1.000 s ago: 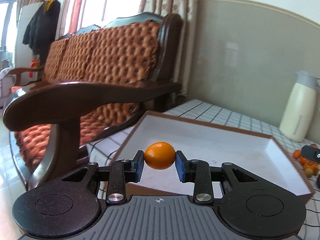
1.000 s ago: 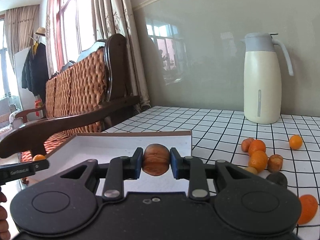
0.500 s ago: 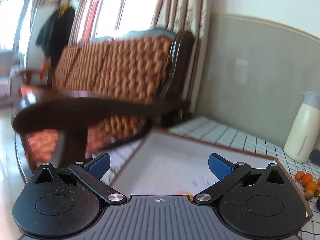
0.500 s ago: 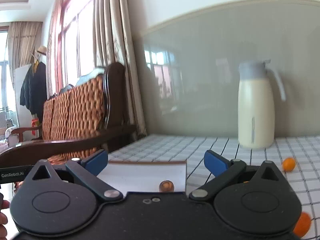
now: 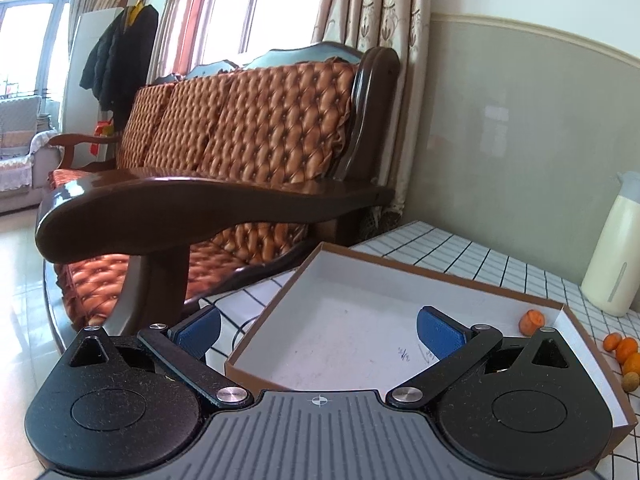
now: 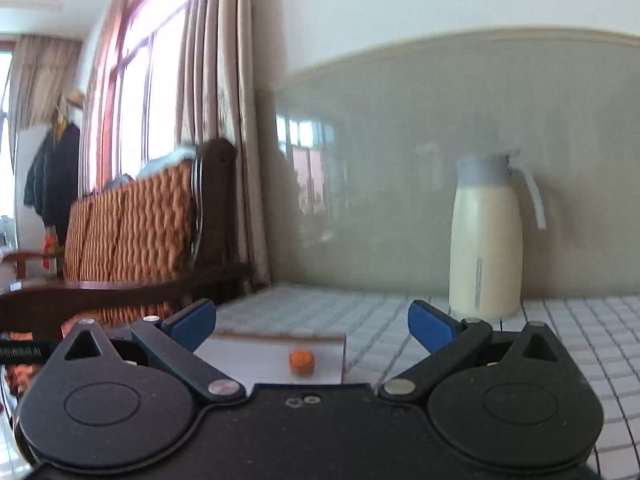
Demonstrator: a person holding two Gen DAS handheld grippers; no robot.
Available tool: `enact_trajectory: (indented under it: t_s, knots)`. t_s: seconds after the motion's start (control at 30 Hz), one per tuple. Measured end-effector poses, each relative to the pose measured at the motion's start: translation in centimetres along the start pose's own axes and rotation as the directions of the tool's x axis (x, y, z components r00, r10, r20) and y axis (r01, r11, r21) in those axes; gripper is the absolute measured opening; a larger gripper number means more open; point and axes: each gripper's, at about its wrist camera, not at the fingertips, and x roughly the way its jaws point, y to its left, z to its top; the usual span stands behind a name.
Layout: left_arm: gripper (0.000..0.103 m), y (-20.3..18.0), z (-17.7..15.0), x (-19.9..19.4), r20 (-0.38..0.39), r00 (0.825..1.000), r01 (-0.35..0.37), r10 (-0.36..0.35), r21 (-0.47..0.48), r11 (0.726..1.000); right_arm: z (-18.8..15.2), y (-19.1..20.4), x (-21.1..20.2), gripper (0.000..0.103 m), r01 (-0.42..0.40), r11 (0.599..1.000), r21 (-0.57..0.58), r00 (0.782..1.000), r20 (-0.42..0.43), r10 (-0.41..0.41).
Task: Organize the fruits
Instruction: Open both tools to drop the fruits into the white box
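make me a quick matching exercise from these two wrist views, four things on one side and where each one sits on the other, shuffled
Things
1. orange-brown fruit
2. cream thermos jug with grey lid
3. cluster of small orange fruits
4. dark coat

Places
A. hanging by the window, beyond the sofa
B. on the checked tablecloth, outside the box's right wall
C. inside the white brown-edged cardboard box
D. standing on the table near the grey-green wall

Pairs: 1-C, 2-D, 3-B, 4-A
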Motion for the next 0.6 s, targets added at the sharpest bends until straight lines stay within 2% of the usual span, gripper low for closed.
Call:
enact_trajectory:
  t_s: [0.07,0.23,0.4,0.6]
  knots:
    - [0.103,-0.2,-0.1,0.0,-0.001,1.0,-0.002,0.002,0.008,1.0,-0.2,-0.3,0.8,0.097,-0.041,0.999,0.03,0.996,-0.073,0.043]
    - [0.103,-0.7,-0.2,0.0,-0.023,0.999,0.025,-0.025,0.013,1.0,-0.5,-0.3,0.2,0.097,-0.014,0.999,0.049,0.999,-0.037,0.016]
    - [0.103,-1.1,-0.4,0.1,-0.059,0.997,0.051,-0.05,0.015,0.999,-0.9,-0.9,0.4,0.097,-0.074,0.992,0.097,0.994,-0.07,0.081]
    - [0.103,-1.6,-0.6,-0.7,-0.009,0.998,0.058,-0.057,0.064,0.996,-0.7,-0.9,-0.2,0.097,-0.109,0.988,0.111,0.989,-0.092,0.12]
